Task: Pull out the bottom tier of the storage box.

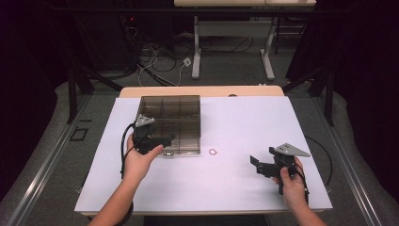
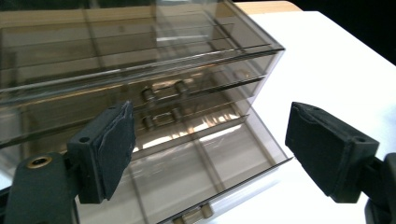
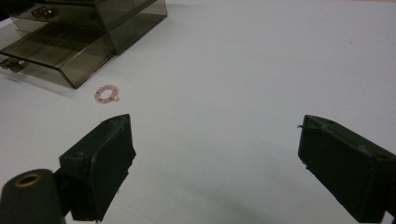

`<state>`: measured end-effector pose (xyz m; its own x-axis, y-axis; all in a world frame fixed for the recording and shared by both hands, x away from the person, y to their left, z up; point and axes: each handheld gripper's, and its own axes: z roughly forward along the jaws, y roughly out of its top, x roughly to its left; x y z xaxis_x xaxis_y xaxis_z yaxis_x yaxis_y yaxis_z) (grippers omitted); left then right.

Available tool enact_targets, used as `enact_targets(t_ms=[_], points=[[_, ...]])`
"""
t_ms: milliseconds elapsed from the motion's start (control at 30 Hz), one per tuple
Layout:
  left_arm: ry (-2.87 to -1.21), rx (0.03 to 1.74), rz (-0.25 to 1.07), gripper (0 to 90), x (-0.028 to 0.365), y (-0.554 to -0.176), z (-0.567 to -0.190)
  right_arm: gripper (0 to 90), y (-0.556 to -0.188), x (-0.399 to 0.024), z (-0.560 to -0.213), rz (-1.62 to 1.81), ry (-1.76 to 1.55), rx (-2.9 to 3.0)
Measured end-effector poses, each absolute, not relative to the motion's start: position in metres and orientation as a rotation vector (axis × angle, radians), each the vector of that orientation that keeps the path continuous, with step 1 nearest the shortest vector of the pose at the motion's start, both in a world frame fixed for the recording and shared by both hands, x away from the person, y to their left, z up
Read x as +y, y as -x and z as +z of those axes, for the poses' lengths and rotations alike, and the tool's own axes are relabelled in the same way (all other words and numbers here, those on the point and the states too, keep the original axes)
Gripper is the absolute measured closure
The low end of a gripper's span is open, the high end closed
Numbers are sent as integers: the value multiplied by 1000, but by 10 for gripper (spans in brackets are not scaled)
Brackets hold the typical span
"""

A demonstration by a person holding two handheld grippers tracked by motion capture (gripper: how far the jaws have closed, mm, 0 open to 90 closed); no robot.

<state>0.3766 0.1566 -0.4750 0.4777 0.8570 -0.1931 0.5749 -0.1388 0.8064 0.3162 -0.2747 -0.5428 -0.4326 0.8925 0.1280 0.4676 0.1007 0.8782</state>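
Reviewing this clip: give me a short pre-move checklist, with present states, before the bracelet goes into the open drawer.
1. Bottom drawer of the smoked drawer box pulled out: ok.
2. Pink bead bracelet lying free on the white table, beside the drawer: ok.
3. Right hand-held gripper open, nothing between the jaws: ok.
4. Left hand-held gripper open, clear of the drawer: ok.
5. Drawer compartments free of contents: cannot tell.

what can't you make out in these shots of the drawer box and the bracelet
- Bracelet: too small in the high view to tell beads; in the right gripper view its small pale charm is unclear.
- Drawer box: the smoky walls blur what lies in the upper drawers in the left gripper view.
- Open bottom drawer: its front handle is cut off by the bottom edge.
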Motion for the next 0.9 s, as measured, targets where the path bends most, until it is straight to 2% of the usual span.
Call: enact_targets(t_ms=[900], points=[[-1918, 1047, 369, 244, 96, -389, -473, 101, -314, -273, -542, 1280, -1314, 1951]])
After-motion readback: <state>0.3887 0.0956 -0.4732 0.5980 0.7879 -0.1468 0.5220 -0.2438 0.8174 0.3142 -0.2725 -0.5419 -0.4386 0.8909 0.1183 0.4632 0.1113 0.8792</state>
